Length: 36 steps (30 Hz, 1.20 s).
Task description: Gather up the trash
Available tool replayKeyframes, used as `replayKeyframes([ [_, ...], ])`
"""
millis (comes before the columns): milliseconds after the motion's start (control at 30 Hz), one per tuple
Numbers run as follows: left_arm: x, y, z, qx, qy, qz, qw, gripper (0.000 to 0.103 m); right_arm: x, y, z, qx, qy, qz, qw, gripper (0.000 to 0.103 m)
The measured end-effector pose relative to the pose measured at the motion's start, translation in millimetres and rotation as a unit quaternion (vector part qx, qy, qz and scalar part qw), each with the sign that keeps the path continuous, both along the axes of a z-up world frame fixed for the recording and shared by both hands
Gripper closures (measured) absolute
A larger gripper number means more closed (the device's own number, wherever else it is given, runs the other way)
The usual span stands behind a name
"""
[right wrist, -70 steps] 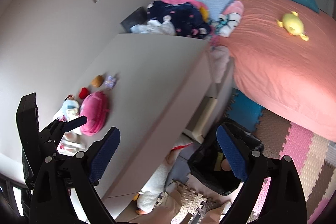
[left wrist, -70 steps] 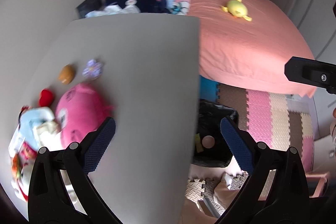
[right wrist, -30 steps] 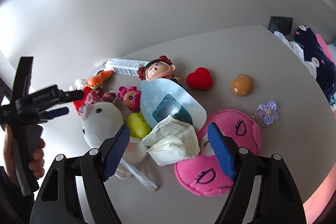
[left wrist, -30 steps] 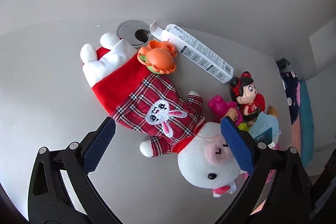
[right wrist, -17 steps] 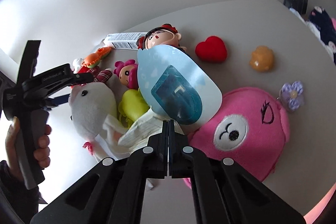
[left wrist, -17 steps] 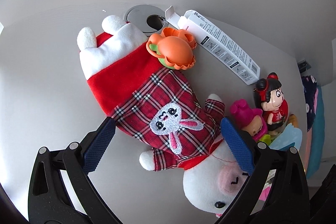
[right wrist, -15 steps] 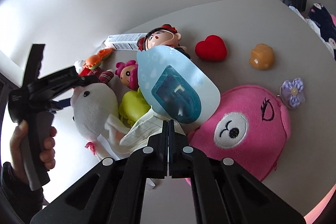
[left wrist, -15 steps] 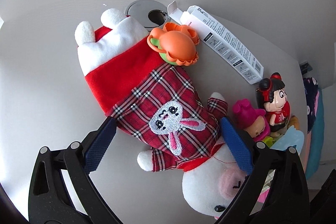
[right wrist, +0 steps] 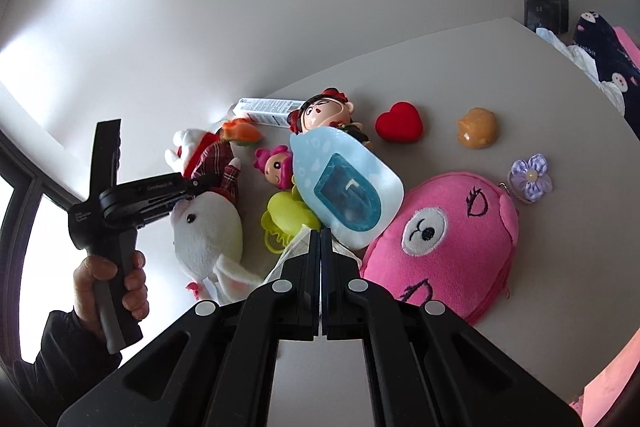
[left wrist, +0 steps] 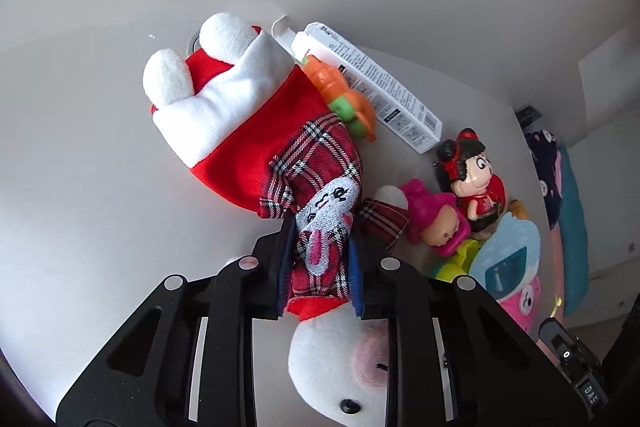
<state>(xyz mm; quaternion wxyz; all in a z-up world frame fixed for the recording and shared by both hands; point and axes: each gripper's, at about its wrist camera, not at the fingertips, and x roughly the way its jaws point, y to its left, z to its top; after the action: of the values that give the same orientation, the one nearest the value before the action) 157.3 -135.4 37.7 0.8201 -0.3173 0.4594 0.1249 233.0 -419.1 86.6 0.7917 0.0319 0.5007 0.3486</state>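
In the left wrist view, the left gripper (left wrist: 320, 263) at bottom centre had just closed its fingers (left wrist: 285, 259) on the red plaid dress of a white plush rabbit (left wrist: 280, 163), bunching the soft cloth between the pads. Above it, at upper centre, a long white printed cardboard carton (left wrist: 372, 85) lay open-ended on the pale worktop (left wrist: 80, 187), touching an orange plastic toy (left wrist: 344, 99); it looked light, thin-walled and easily crushed, best taken across its narrow middle.

In the right wrist view, the right gripper (right wrist: 321, 259) at bottom centre had its fingers pressed together on the edge of a crumpled cream paper wrapper (right wrist: 290, 259), lying under a pale blue plastic pouch (right wrist: 344, 183) beside a pink plush face purse (right wrist: 444, 239). The paper looked flimsy and likely to tear. The left gripper (right wrist: 200, 183) showed at left.
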Motion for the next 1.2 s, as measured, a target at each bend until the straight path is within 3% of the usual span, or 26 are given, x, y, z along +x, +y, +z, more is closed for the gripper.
replayKeyframes([
  [133,-11.3,-0.3,18.4,0.01,-0.016,-0.013,0.9998,0.081,-10.9,3.9,-7.8,-0.003,0.007,0.02,1.0,0.098],
  [167,-15.3,-1.0,18.1,0.01,-0.019,-0.014,0.9997,0.081,-12.8,8.0,-13.3,-0.008,0.01,0.02,1.0,0.086],
  [200,-18.2,0.4,21.7,0.01,-0.022,-0.015,0.9996,0.081,-15.9,9.8,-17.9,-0.013,0.014,0.018,1.0,0.055],
  [233,-20.7,0.3,21.9,0.01,-0.024,-0.016,0.9995,0.081,-19.7,10.9,-22.3,-0.017,0.013,0.01,1.0,0.035],
  [533,-35.2,3.8,36.4,0.012,-0.036,-0.031,0.9988,0.081,-25.9,36.1,-52.0,-0.034,0.052,-0.021,0.998,0.035],
  [700,-40.8,3.9,44.1,0.024,-0.041,-0.037,0.9982,0.081,-24.9,60.3,-62.8,-0.069,0.058,-0.049,0.995,0.032],
  [800,-41.5,2.7,50.2,0.035,-0.045,-0.046,0.9973,0.081,-23.1,73.3,-67.7,-0.098,0.044,-0.057,0.993,0.032],
  [867,-41.2,1.4,55.6,0.038,-0.05,-0.054,0.9965,0.081,-24.1,78.6,-70.1,-0.115,0.034,-0.06,0.991,0.038],
  [900,-41.5,0.7,58.3,0.04,-0.053,-0.057,0.9961,0.081,-24.3,78.4,-69.4,-0.111,0.032,-0.061,0.991,0.053],
  [1000,-43.1,-4.7,68.3,0.046,-0.063,-0.067,0.9947,0.081,-24.5,71.0,-68.1,-0.084,0.048,-0.065,0.993,0.068],
  [1067,-43.1,-9.9,75.2,0.048,-0.07,-0.074,0.9936,0.081,-26.8,63.3,-59.6,-0.062,0.047,-0.063,0.995,0.091],
  [1100,-42.8,-12.7,78.5,0.049,-0.073,-0.078,0.9931,0.081,-29.3,60.6,-53.5,-0.055,0.045,-0.062,0.996,0.096],
  [1200,-41.4,-24.0,90.5,0.054,-0.084,-0.092,0.9908,0.081,-36.2,52.7,-38.5,-0.039,0.032,-0.061,0.997,0.096],
])
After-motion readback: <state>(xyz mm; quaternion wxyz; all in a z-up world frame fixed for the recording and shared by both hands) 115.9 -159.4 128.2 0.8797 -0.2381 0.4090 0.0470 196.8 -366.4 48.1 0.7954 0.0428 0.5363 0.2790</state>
